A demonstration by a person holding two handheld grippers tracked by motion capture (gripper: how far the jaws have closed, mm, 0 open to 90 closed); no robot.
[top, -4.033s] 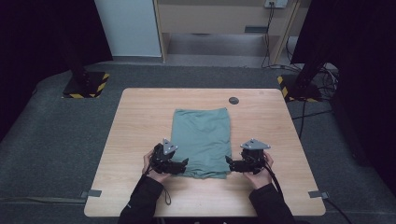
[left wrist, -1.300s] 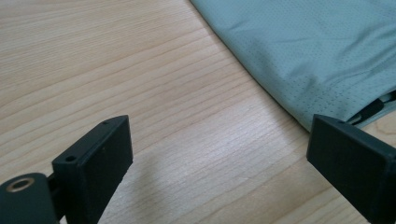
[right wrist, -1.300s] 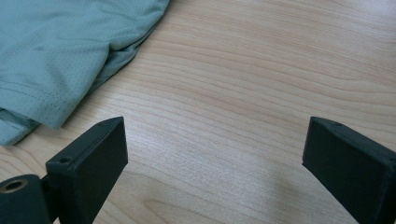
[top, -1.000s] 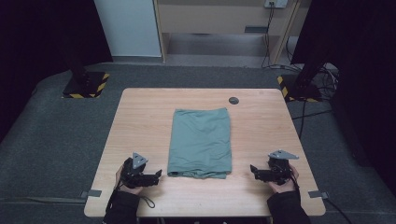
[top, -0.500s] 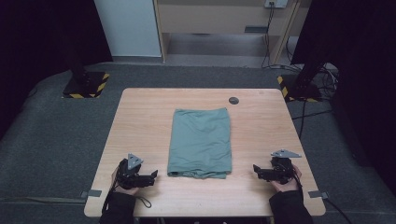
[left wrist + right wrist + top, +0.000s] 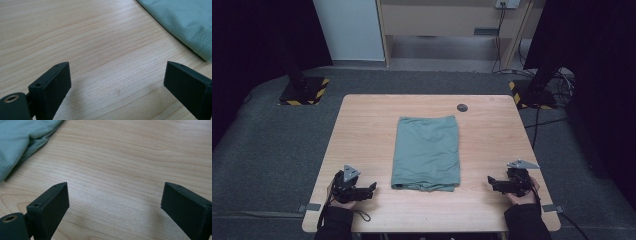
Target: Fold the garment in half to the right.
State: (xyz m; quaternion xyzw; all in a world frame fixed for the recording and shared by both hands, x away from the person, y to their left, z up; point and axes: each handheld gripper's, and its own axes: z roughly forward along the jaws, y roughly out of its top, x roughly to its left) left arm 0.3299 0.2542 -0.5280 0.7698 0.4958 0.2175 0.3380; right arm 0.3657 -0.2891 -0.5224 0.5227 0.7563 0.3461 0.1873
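A grey-green cloth (image 6: 427, 151) lies folded into a tall rectangle in the middle of the wooden table (image 6: 362, 135). My left gripper (image 6: 371, 188) rests low at the near left of the table, a short way left of the cloth's near corner, jaws open with nothing between them. In the left gripper view the cloth (image 6: 185, 22) fills the upper right corner. My right gripper (image 6: 491, 181) sits near the front right, apart from the cloth, also open and empty. The right gripper view has the cloth's folded edge (image 6: 22, 140) at upper left.
A small dark round disc (image 6: 462, 107) lies near the table's far edge. Black stands with yellow-striped bases (image 6: 304, 90) sit on the grey carpet beyond the far corners, with cables (image 6: 542, 120) trailing at right. Bare wood lies on both sides of the cloth.
Four seconds ago both grippers were at the cloth's near edge. They have since drawn apart to the table's front corners; the cloth lies flat and still.
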